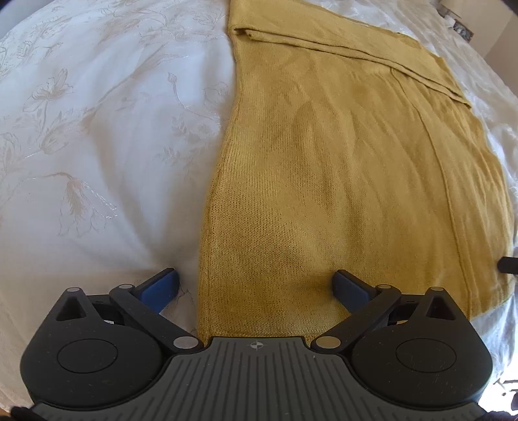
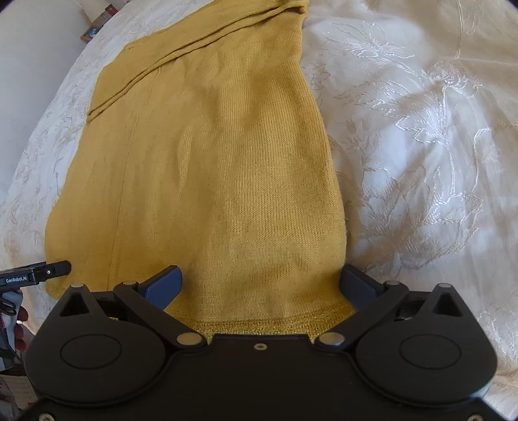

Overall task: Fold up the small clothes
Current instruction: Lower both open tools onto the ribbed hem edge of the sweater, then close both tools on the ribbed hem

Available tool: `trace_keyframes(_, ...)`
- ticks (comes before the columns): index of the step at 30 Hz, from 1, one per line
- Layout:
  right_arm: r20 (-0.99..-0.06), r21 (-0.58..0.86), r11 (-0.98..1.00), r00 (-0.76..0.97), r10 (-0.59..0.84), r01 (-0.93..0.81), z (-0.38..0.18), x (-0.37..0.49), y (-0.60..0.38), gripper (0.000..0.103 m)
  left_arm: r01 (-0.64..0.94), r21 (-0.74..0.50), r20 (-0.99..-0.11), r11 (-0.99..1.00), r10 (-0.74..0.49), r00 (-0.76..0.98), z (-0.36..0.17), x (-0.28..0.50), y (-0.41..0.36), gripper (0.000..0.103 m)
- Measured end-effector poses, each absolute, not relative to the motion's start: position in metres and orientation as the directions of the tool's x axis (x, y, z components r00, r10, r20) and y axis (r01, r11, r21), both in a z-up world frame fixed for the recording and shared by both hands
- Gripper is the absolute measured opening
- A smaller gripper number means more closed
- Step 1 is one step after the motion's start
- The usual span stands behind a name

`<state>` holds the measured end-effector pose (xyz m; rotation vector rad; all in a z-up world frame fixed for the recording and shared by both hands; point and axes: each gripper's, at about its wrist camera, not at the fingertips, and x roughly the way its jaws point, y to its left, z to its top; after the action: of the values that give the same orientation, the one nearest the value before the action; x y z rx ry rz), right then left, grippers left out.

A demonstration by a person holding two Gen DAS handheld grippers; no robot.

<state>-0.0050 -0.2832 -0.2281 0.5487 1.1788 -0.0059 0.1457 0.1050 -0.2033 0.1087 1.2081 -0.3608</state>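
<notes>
A mustard-yellow knit garment (image 1: 340, 168) lies flat on a white embroidered bedspread (image 1: 97, 145), with folded layers at its far end. My left gripper (image 1: 255, 285) is open over the garment's near left edge: one blue finger (image 1: 162, 286) rests on the bedspread, the other on the knit. In the right wrist view the same garment (image 2: 210, 168) fills the middle. My right gripper (image 2: 260, 285) is open over its near hem, straddling the right corner. Neither gripper holds anything.
The bedspread (image 2: 421, 145) spreads out on both sides of the garment. The other gripper's tip shows at the edge of each view (image 1: 508, 264) (image 2: 39, 273). Small items (image 2: 97, 26) sit beyond the bed's far edge.
</notes>
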Motion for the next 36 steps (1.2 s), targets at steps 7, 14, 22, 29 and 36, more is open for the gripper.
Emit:
trace_keyframes(7,-0.891,0.298,0.925,0.416,0.18,0.236,-0.228,-0.007,-0.263,0.103,0.326,-0.093,-0.936,0.941,-0.194,0.294,-0.202,0.144,0.098,0.102)
trace_keyframes(14,-0.906,0.303,0.916,0.378,0.191,0.263,-0.219,0.007,-0.27,0.102,0.356,-0.143,-0.925,0.923,-0.253,0.284,-0.196,0.147,0.109,0.089)
trace_keyframes(22,-0.888,0.319,0.901,0.424,0.176,0.294,-0.217,-0.006,-0.294,0.102,0.38,-0.196,-0.908,0.904,-0.313,0.277,-0.187,0.144,0.103,0.061)
trace_keyframes(29,-0.872,0.395,0.876,0.414,0.262,0.276,-0.22,-0.01,-0.302,0.097,0.392,-0.165,-0.917,0.905,-0.287,0.276,-0.192,0.143,0.099,0.049)
trace_keyframes(36,-0.845,0.478,0.82,0.42,0.331,0.315,-0.212,-0.014,-0.308,0.014,0.375,-0.181,-0.905,0.909,-0.304,0.299,-0.179,0.139,0.101,0.011)
